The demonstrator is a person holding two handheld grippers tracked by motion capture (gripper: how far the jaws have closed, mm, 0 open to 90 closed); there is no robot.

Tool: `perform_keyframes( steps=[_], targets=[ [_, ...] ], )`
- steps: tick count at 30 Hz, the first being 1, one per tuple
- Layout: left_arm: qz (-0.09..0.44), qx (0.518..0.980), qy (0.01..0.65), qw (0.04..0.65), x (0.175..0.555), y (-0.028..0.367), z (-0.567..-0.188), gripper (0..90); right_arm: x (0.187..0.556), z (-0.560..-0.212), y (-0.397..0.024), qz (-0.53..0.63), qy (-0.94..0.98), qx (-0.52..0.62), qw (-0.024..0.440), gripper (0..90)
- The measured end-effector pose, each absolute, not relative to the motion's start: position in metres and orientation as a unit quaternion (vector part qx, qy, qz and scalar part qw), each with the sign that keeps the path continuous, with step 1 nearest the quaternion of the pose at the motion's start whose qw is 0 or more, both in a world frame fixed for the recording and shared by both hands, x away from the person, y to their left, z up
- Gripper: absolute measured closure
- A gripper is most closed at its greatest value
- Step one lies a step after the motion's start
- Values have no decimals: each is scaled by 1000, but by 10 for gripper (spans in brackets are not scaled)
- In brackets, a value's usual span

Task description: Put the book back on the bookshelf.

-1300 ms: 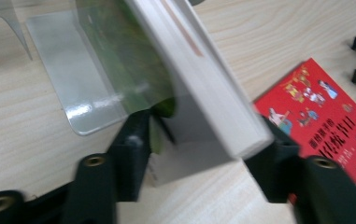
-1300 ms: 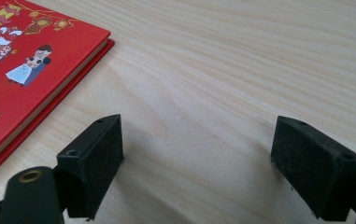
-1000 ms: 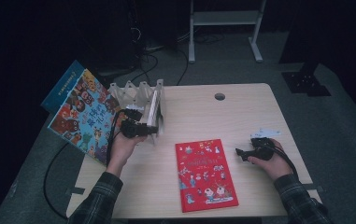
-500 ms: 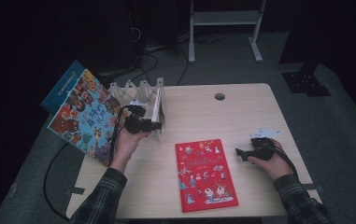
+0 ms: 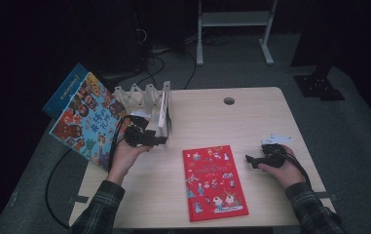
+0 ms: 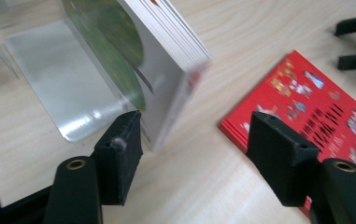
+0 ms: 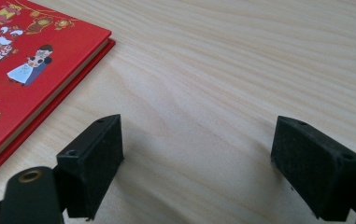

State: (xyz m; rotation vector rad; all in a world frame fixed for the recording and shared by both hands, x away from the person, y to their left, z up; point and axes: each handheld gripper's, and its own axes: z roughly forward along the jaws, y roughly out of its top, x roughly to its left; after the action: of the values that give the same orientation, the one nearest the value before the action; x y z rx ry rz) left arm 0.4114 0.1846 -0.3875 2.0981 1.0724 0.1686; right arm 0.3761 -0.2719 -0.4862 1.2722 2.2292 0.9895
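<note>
The book [image 6: 166, 70] that my left gripper [image 6: 194, 154] has been working on stands upright in the white folding rack [image 5: 144, 100] at the table's left rear. It is thin, with a white spine edge and a green picture on its cover, leaning slightly against a clear plastic divider [image 6: 68, 88]. Its lower corner sits between my jaws, which have just been opening and no longer press it.
</note>
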Motion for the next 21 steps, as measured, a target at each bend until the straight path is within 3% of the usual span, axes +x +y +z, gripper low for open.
perform_keyframes(
  steps=[9,15,21],
  targets=[
    [23,840,407,359,381,187,-404,178,375,-486,-270,351,792,460,196,162],
    [8,854,393,342,367,177,-422,164,371,-479,-272,345,796,465,177,378],
    [2,868,374,325,356,159,-433,183,365,-470,-268,365,789,479,126,457]
  ],
)
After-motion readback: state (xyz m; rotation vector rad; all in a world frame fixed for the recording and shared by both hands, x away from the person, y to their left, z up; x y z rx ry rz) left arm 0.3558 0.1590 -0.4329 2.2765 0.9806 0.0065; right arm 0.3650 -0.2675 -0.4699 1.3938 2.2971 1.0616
